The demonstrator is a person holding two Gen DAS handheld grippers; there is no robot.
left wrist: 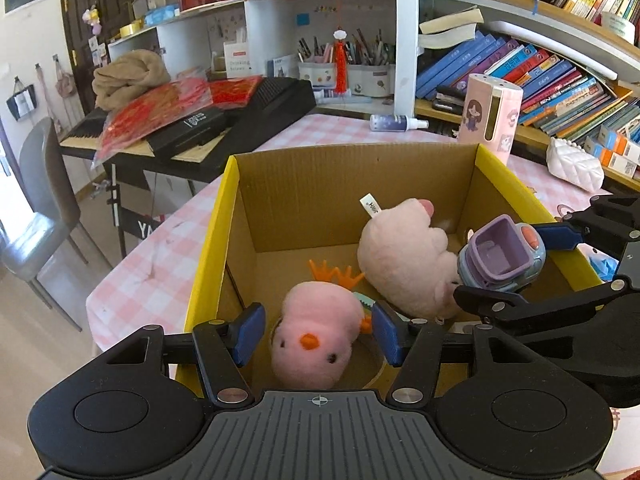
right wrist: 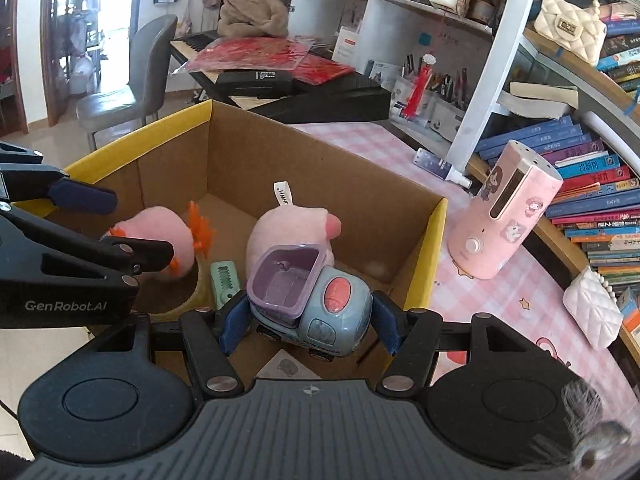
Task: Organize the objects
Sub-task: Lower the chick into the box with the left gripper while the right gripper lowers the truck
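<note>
An open cardboard box with a yellow rim (left wrist: pixel 208 264) (right wrist: pixel 430 264) stands on the pink checked table. A pink pig plush (left wrist: pixel 404 256) (right wrist: pixel 288 228) and a small green item (right wrist: pixel 226 284) lie inside it. My left gripper (left wrist: pixel 318 334) (right wrist: pixel 132 228) is shut on a pink chick plush (left wrist: pixel 316 340) (right wrist: pixel 156 236) and holds it low in the box's near left part, over a ring-shaped thing. My right gripper (right wrist: pixel 310 326) (left wrist: pixel 516 268) is shut on a blue toy truck with a purple bucket (right wrist: pixel 308 300) (left wrist: pixel 500 256), inside the box by its right wall.
A pink cylinder appliance (left wrist: pixel 490 116) (right wrist: pixel 504 224), a spray bottle (left wrist: pixel 396 123) (right wrist: pixel 440 166) and a white quilted purse (left wrist: pixel 574 168) (right wrist: pixel 592 312) stand on the table right of the box. Behind it is a cluttered keyboard (left wrist: pixel 180 120); bookshelves fill the right. A grey chair (left wrist: pixel 40 208) stands left.
</note>
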